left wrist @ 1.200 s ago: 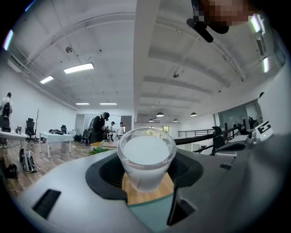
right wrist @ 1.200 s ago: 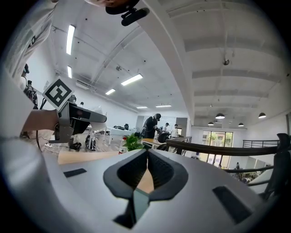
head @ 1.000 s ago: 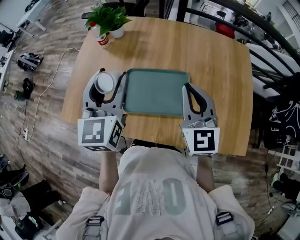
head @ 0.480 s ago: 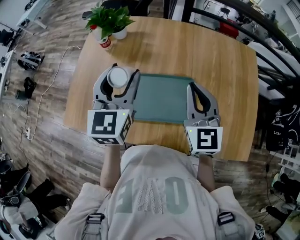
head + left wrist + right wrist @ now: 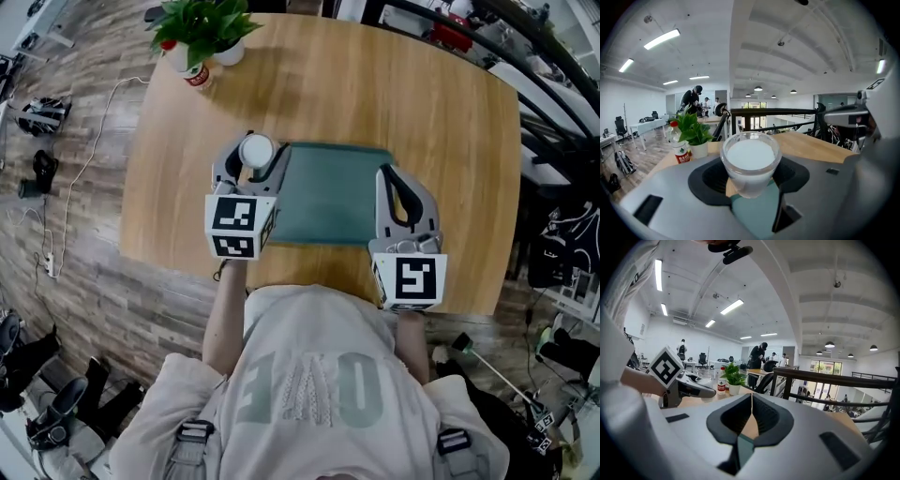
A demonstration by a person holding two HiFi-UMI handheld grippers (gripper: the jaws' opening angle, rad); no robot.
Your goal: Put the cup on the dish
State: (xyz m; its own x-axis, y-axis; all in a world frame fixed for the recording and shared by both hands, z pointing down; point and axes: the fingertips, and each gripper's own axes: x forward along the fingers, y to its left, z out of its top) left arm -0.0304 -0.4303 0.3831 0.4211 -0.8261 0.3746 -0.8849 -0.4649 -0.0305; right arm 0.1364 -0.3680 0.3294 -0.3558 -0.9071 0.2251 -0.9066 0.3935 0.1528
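Note:
A small clear cup (image 5: pixel 255 150) with a white inside sits between the jaws of my left gripper (image 5: pixel 253 141), which is shut on it. The cup is at the left edge of the flat teal dish (image 5: pixel 330 197) in the middle of the wooden table. In the left gripper view the cup (image 5: pixel 751 161) stands upright, with a teal corner of the dish (image 5: pixel 754 213) showing under it. My right gripper (image 5: pixel 387 172) rests at the dish's right edge. Its jaws are shut with nothing between them (image 5: pixel 751 401).
A potted green plant (image 5: pixel 199 28) and a small red-labelled bottle (image 5: pixel 195 75) stand at the table's far left corner. The round-cornered wooden table (image 5: pixel 394 84) has bare wood beyond the dish. Black railings and office furniture lie past the far edge.
My left gripper has carried the cup rightward, from beside the dish to its left edge. The right gripper has stayed at the dish's right edge.

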